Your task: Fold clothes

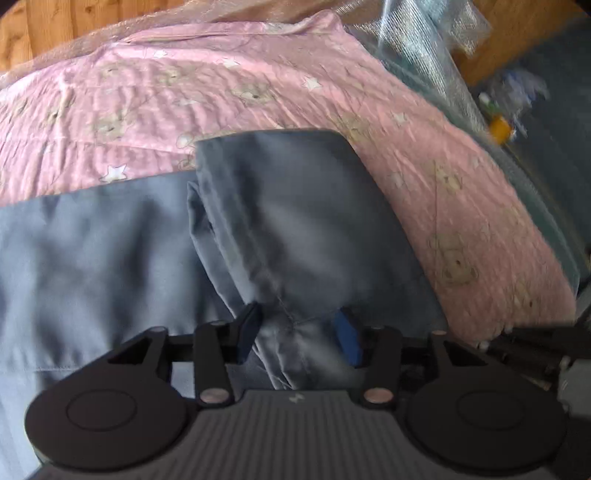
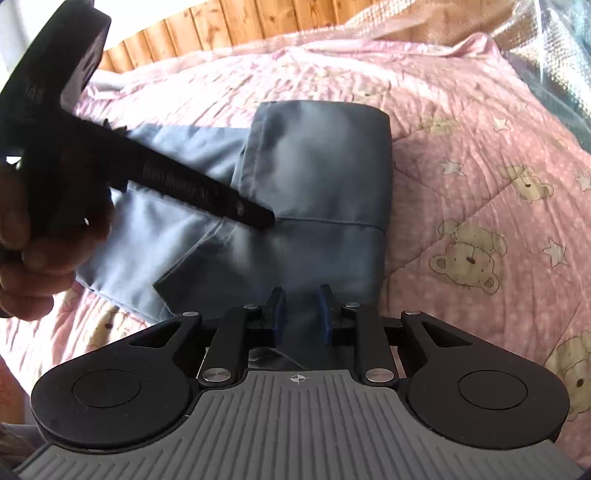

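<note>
Right wrist view: right gripper (image 2: 300,314) sits half-open with the grey garment (image 2: 317,177) bunched between its pads; left gripper (image 1: 297,334) likewise straddles a fold, wider apart.

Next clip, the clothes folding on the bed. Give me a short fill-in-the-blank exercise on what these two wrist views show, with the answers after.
1. The garment being folded is ____ in colour.
2. It lies on a pink quilt printed with stars and ____.
3. The wall behind the bed is panelled in ____.
4. The fabric bunched between the left hand-held gripper fingers belongs to the ____.

Answers: grey-blue; teddy bears; wood; garment
</note>
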Action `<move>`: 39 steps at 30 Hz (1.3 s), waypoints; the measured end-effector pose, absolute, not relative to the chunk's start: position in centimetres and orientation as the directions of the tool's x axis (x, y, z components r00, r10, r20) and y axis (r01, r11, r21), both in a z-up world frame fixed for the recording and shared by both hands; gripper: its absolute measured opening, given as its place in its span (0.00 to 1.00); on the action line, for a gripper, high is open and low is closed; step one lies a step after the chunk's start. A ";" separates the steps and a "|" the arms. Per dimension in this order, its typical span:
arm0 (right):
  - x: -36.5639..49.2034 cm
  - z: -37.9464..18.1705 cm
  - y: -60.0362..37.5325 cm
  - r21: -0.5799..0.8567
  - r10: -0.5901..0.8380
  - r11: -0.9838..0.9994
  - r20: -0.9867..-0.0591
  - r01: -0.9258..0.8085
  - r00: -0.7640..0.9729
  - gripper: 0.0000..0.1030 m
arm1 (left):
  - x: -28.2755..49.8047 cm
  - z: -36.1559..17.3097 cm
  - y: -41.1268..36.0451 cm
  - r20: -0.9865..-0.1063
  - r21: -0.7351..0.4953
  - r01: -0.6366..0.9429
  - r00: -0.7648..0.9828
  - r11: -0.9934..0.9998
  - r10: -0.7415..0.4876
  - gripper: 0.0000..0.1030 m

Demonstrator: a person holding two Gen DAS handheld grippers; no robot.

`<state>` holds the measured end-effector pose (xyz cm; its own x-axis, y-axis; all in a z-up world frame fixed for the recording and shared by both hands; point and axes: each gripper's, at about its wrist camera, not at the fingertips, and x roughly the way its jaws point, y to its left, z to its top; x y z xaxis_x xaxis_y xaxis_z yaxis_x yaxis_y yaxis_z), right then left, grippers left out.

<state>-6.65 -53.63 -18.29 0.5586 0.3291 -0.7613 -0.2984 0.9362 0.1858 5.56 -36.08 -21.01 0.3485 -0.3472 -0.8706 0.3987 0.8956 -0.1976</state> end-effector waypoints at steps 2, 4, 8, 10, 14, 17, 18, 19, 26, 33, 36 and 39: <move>-6.8 -17.0 -54.3 0.189 0.317 0.945 -0.722 -0.266 0.615 0.25 | 5.7 -20.6 -35.8 -0.861 -0.226 0.390 0.348 0.893 -0.371 0.47; -6.6 -17.5 -54.2 0.179 0.310 0.947 -0.734 -0.268 0.604 0.26 | 6.0 -21.4 -36.1 -0.880 -0.196 0.390 0.334 0.900 -0.337 0.47; -6.2 -18.5 -54.2 0.160 0.294 0.949 -0.758 -0.271 0.582 0.31 | 6.7 -20.5 -36.2 -0.892 -0.184 0.402 0.315 0.897 -0.325 0.46; -6.4 -17.9 -54.7 0.153 0.263 0.962 -0.740 -0.226 0.619 0.65 | 7.0 -18.6 -35.8 -0.871 -0.211 0.389 0.341 0.896 -0.353 0.50; -5.9 -18.8 -54.9 0.182 0.249 0.968 -0.762 -0.171 0.598 0.52 | 8.0 -15.7 -37.1 -0.839 -0.248 0.389 0.372 0.887 -0.398 0.67; -5.6 -18.8 -53.3 0.112 0.214 0.973 -0.770 -0.202 0.601 0.14 | 9.5 -16.2 -39.8 -0.862 -0.271 0.426 0.291 0.863 -0.414 0.67; -5.9 -17.9 -52.6 0.065 0.193 0.973 -0.754 -0.220 0.628 0.12 | 9.8 -16.4 -40.5 -0.871 -0.271 0.434 0.270 0.859 -0.411 0.67; -6.4 -16.8 -51.8 0.025 0.185 0.969 -0.730 -0.244 0.658 0.11 | 10.0 -16.5 -41.0 -0.879 -0.267 0.439 0.254 0.858 -0.403 0.67; -7.8 -13.2 -46.7 -0.049 0.268 0.928 -0.599 -0.369 0.754 0.11 | 11.3 -16.7 -38.3 -0.882 -0.308 0.457 0.192 0.834 -0.430 0.22; -7.1 -9.7 -45.9 0.242 0.482 0.876 -0.432 -0.417 0.762 0.45 | 10.9 -15.1 -24.6 -0.793 -0.435 0.332 0.298 0.837 -0.531 0.14; -4.1 -11.3 -44.3 0.339 0.504 0.863 -0.509 -0.376 0.698 0.42 | 10.8 -17.4 -17.9 -0.785 -0.494 0.208 0.311 0.844 -0.536 0.14; -1.0 -15.8 -41.0 0.267 0.435 0.897 -0.682 -0.353 0.588 0.17 | 10.9 -20.2 -15.0 -0.779 -0.531 0.144 0.303 0.835 -0.548 0.15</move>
